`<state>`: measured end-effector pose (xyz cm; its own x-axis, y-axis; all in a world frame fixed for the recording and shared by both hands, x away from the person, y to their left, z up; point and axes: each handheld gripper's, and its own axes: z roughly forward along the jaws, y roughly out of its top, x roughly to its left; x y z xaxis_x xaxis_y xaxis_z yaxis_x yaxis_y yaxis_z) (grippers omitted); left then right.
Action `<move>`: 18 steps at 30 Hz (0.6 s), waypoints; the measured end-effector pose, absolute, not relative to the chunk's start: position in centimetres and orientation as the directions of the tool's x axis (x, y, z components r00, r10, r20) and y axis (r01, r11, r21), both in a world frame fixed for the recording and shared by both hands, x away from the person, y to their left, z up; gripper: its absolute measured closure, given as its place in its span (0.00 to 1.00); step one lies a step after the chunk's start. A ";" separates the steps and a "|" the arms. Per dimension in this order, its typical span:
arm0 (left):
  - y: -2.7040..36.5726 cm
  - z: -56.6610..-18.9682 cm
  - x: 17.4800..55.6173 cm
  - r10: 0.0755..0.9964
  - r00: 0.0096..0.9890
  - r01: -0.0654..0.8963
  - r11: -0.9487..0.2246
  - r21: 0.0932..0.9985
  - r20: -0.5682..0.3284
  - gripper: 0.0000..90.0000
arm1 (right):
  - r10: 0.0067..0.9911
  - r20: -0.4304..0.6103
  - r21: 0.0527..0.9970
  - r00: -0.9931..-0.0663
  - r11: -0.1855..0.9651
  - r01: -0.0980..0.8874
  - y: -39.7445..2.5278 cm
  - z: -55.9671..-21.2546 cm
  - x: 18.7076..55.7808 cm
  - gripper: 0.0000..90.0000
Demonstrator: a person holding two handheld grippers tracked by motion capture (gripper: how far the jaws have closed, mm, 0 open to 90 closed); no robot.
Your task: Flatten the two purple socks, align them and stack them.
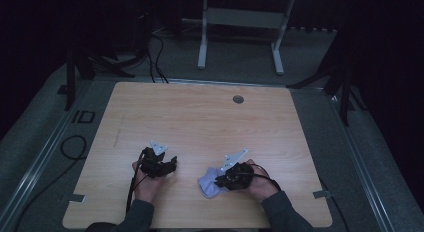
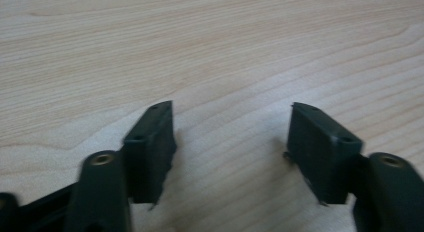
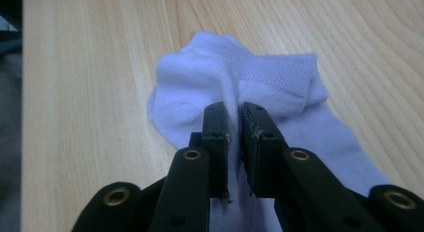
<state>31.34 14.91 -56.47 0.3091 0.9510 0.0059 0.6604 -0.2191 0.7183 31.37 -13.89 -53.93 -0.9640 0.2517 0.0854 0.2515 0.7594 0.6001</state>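
While left hand-held gripper [image 2: 232, 152] gapes wide, right hand-held gripper [image 3: 234, 127] pinches sock [image 3: 280, 77].

Room dim, edges nearly black. Light wood-grain surface [image 1: 200, 117] with rounded corners; small round grey grommet [image 1: 238, 99] near far edge. Grey carpeted floor [image 1: 240, 62] around it. White metal frame legs [image 1: 202, 42] stand beyond far edge. Black cables [image 1: 157, 57] trail far left; another cable loop [image 1: 74, 147] left.

Light wood table [image 1: 200, 117] (grey round grommet [image 1: 238, 99] near far edge) carried one crumpled white sock [image 1: 210, 183], near front edge.
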 end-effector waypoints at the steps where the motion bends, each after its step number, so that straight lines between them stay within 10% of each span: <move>1: 14.8 -56.4 31.3 0.949 0.315 0.663 -0.224 0.714 0.006 0.46 | 0.257 0.084 0.594 -0.963 0.763 0.255 -13.8 -54.1 31.4 0.89; 18: 9.9 -53.9 28.3 0.789 0.606 0.566 -0.344 0.749 -0.096 0.77 | 0.304 0.066 0.595 -0.950 0.752 0.282 -13.2 -54.6 31.4 0.83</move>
